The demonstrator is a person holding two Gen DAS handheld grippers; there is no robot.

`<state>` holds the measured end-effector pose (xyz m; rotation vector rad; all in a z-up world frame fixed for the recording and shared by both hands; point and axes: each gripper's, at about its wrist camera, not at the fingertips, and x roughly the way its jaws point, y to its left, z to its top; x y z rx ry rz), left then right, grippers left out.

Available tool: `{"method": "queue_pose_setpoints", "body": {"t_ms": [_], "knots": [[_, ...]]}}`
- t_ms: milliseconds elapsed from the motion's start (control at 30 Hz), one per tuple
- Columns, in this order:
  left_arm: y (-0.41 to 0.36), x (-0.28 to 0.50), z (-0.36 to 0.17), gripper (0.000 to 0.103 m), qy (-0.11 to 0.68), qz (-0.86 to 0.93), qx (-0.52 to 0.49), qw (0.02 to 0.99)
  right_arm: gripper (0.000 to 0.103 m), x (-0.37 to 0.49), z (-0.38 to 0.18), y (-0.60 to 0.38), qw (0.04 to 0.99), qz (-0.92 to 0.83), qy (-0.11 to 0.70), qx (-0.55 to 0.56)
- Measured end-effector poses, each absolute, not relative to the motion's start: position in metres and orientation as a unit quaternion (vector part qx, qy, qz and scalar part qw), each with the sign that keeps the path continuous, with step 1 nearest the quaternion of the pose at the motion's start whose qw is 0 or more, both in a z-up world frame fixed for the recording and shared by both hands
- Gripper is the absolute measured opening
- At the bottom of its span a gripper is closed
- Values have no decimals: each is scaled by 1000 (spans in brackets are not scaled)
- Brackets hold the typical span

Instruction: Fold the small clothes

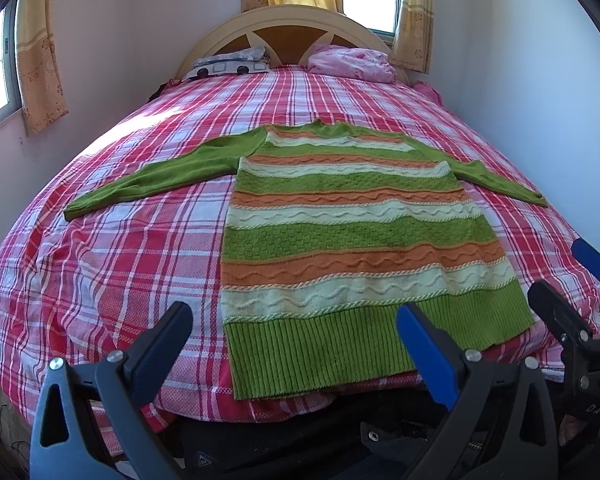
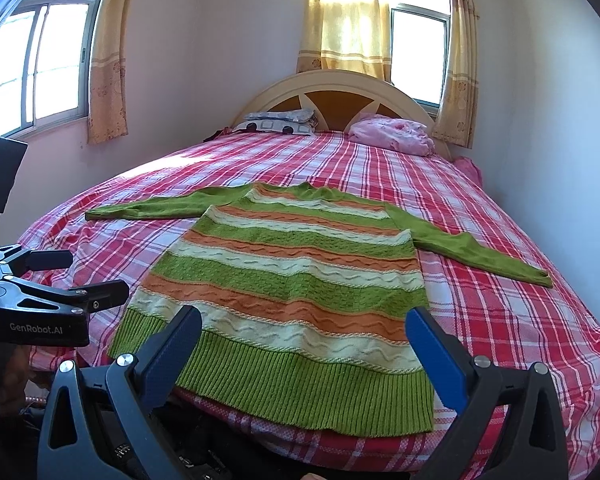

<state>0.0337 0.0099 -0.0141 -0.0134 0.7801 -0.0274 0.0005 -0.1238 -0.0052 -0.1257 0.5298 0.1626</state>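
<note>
So, nothing folded yet: striped sweater [image 1: 352, 232] lies flat on the plaid bedsheet [image 1: 112, 256], both sleeves spread out sideways, ribbed hem [image 2: 292, 384] nearest me at the bed's foot edge. My left gripper [image 1: 296, 344] has its fingers spread wide, holding nothing; my right gripper [image 2: 304, 344] is the same, splayed and empty. Both hover just short of the hem, above it, not touching the knit.

First step, I'd judge, is bringing a sleeve across the body. To do it well, pinch the left sleeve [image 1: 148, 178] near the cuff, take only one layer of knit, avoid grabbing the sheet under it, and lay it straight across the stripes. The right sleeve [image 2: 480, 254] lies well apart from my right gripper, far side of the body, so that's a long reach.
</note>
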Motion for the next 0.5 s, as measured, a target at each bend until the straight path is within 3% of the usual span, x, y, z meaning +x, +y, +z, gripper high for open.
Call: {"method": "queue_pose_setpoints", "body": {"t_ms": [500], "knots": [[11, 122, -30, 103, 371, 14, 67, 926, 102, 80, -26, -164, 957, 43, 281, -67]]}}
